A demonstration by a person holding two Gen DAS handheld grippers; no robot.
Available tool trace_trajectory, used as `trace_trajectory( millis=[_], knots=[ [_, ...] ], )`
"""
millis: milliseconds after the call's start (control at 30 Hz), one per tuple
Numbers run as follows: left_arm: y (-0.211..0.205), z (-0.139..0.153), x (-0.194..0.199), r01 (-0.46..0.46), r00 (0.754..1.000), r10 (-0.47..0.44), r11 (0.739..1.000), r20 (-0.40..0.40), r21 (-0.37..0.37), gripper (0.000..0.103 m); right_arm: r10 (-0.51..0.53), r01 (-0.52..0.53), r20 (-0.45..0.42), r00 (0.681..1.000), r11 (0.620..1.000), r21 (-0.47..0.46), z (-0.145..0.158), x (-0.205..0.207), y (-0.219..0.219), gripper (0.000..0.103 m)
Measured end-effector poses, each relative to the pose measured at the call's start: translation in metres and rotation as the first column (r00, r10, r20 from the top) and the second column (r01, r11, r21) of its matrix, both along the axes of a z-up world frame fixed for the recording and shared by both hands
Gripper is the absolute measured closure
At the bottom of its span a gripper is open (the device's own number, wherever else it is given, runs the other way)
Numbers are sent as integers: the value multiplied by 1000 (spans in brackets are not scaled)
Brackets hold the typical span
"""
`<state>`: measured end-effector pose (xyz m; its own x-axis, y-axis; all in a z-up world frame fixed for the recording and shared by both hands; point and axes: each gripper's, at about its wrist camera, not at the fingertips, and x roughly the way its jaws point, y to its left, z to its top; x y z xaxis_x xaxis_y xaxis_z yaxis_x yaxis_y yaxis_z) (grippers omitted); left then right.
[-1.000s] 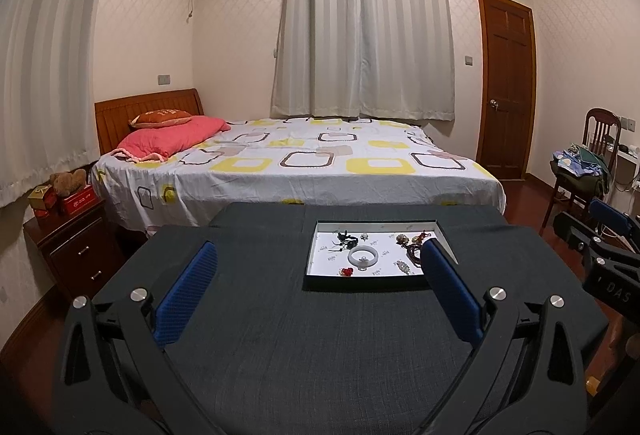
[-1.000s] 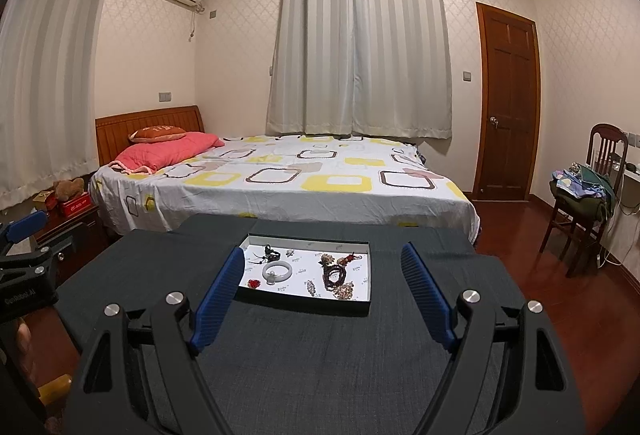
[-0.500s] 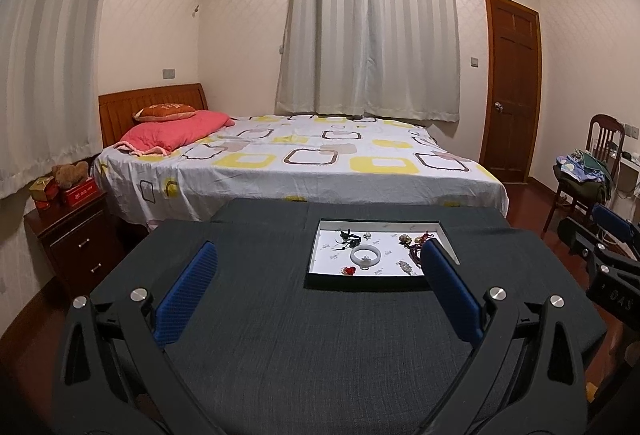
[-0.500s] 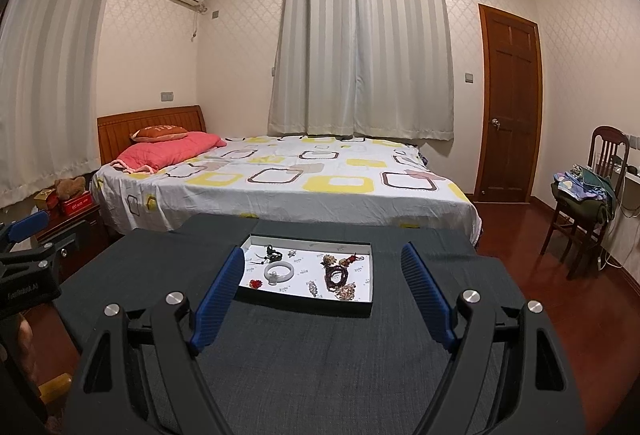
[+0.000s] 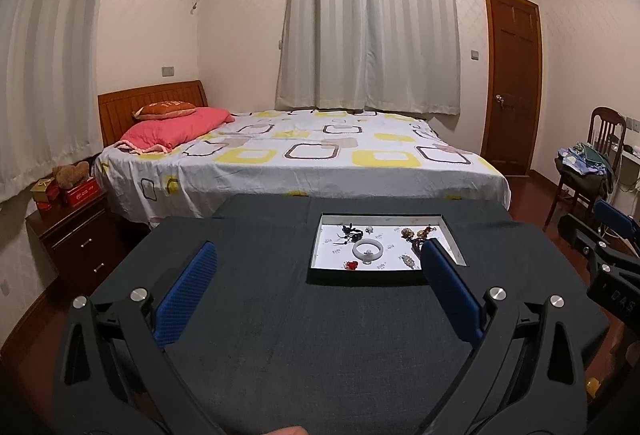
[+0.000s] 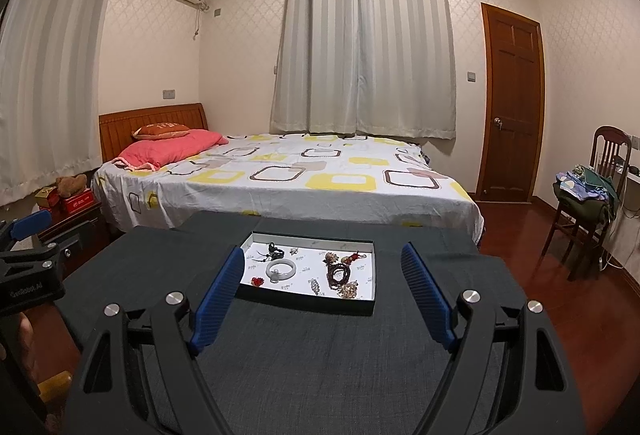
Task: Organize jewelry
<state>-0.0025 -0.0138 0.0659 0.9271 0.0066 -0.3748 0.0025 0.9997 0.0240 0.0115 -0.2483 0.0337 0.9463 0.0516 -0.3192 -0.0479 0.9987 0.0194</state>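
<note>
A shallow black tray [image 5: 320, 241] with a white floor sits on the dark cloth table [image 5: 320, 335]; it also shows in the right wrist view [image 6: 308, 305]. In it lie a white bangle [image 6: 281, 270], a dark red bead bracelet [image 6: 338, 273], a small red piece [image 6: 257, 281], a black piece [image 6: 274, 254] and several small brooches. My left gripper [image 5: 318, 253] is open and empty, held short of the tray. My right gripper [image 6: 323, 259] is open and empty, its fingers framing the tray from the near side.
A bed [image 6: 280, 183] stands right behind the table. A nightstand [image 5: 72, 235] with boxes is at the left. A chair [image 6: 588, 203] with clothes and a wooden door [image 6: 512, 107] are at the right. Wooden floor lies to the right of the table.
Both views have drifted slightly: the left gripper has shifted a little, and the tray sits marginally higher in the right view. Both grippers stay open.
</note>
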Motion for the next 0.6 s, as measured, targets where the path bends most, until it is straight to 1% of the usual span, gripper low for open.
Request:
trace_trajectory(
  millis=[133,267,333,467,567,600],
  knots=[
    [1,0,0,-16,1000,16,1000,18,3,4,3,-3,-4,1000,1000,0,-3,0,0,25],
    [-2,1,-1,-98,993,95,994,68,40,4,4,-4,-8,1000,1000,3,-7,2,-1,25],
    [-5,0,1,-92,994,88,994,70,55,4,5,-5,-14,1000,1000,6,-10,5,-1,25],
    [2,-10,18,-69,997,69,997,25,15,4,10,-10,-32,999,1000,14,-19,14,-2,25],
    [13,-27,46,-63,997,63,998,-46,-12,4,-4,4,-49,999,1000,1,-30,26,-6,25],
    [17,-35,60,-75,995,74,997,-72,-15,4,-15,15,-53,998,1000,-2,-35,33,-10,25]
  ],
)
